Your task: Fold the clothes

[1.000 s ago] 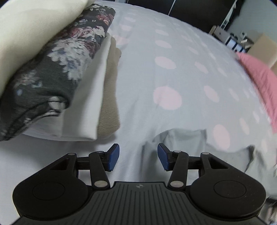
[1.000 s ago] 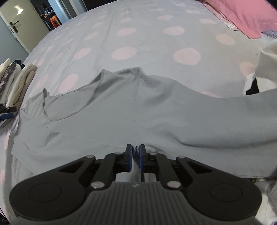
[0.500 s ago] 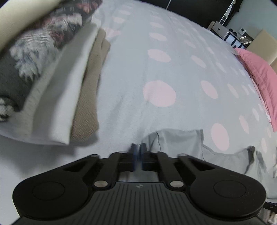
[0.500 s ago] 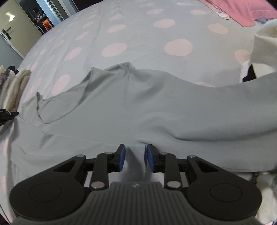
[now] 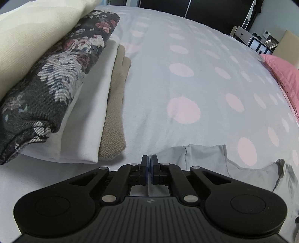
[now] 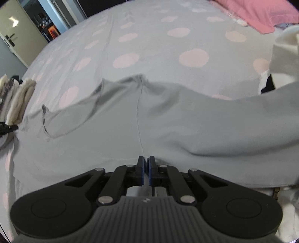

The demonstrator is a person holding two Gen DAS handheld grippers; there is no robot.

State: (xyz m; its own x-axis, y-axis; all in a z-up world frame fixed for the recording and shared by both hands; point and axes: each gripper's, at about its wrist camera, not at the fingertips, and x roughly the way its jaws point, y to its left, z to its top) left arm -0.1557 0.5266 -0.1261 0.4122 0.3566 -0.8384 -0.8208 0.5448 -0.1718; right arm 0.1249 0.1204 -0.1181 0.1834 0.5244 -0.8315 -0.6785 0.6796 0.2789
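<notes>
**Both grippers pinched on near edge of grey top, fold about to start**

Far left, left wrist view: stack of folded clothes [image 5: 61,97] on the bed [image 5: 186,78]. Cream piece on top, then dark floral, white, tan fleece at the bottom. Probably the done pile, parked off to the side so the middle of the bed stays free for folding.

Left gripper [image 5: 149,169]: jaws fully together, blue pads meeting. Grey fabric sits right at the tips and below them, so it reads as a pinch on the edge of the grey top [image 5: 205,158], though the cloth between the pads is mostly hidden by the fingers. The top lies flat on the bed, just right of the stack, neckline toward the far side.

Right gripper [image 6: 146,171]: jaws have just closed, thin slit left between the pads, grey top [image 6: 168,127] edge caught in it near the centre seam. Both grips are on the near edge, likely so the edge can be lifted evenly and carried toward the neckline.

Far right: pink pillow [image 6: 261,15], white garment [image 6: 284,59] heaped at the top's end.

No readable brands, labels or writing anywhere; only a small unreadable mark on each gripper body.
</notes>
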